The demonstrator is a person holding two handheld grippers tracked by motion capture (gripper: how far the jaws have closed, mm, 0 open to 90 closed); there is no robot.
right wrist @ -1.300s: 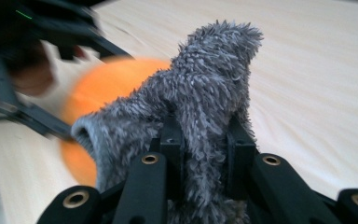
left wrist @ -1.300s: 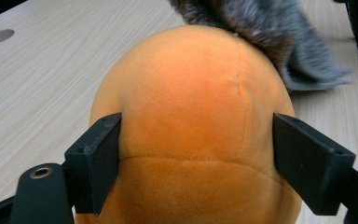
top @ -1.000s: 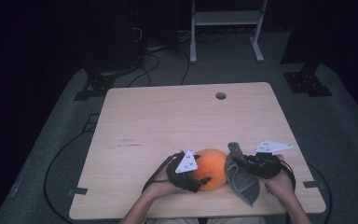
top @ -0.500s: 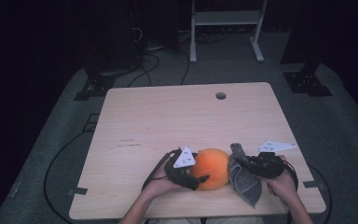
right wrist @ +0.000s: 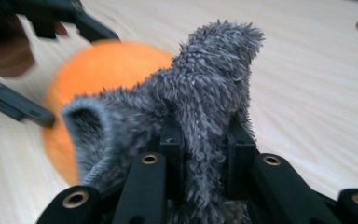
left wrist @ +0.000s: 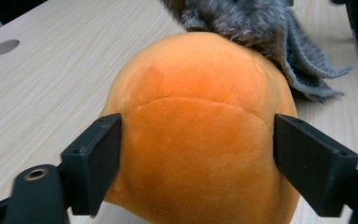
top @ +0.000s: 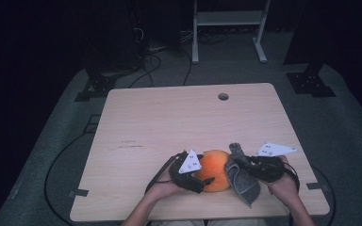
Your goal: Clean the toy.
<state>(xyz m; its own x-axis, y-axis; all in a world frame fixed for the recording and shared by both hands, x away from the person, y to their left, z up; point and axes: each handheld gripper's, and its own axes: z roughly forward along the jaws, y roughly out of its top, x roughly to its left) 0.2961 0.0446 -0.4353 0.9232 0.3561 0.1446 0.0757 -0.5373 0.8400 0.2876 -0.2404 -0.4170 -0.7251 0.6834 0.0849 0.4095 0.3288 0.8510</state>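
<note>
Standing at the person's side of the table (top: 169, 117), I see both hands low at its near edge, and the work sits right between them. An orange plush ball (top: 215, 169) rests on the wood, and the left tongs (top: 201, 180) come at it from about nine o'clock, their two black jaws pressed on either flank of it, so they are clamped on the ball and steady it. At about three o'clock of the ball, touching its side and top, hangs a grey shaggy cloth (top: 242, 178), pinched tight in the right tongs (top: 234, 165), whose jaws are drawn together on a fold of it. The cloth's long axis runs roughly from eleven to five o'clock, drooping toward the near edge. So the right hand is the nearer one to wipe with.

The ball looks round, soft and velvety, with a faint curved seam (left wrist: 191, 100). The cloth is thick and fuzzy.
</note>
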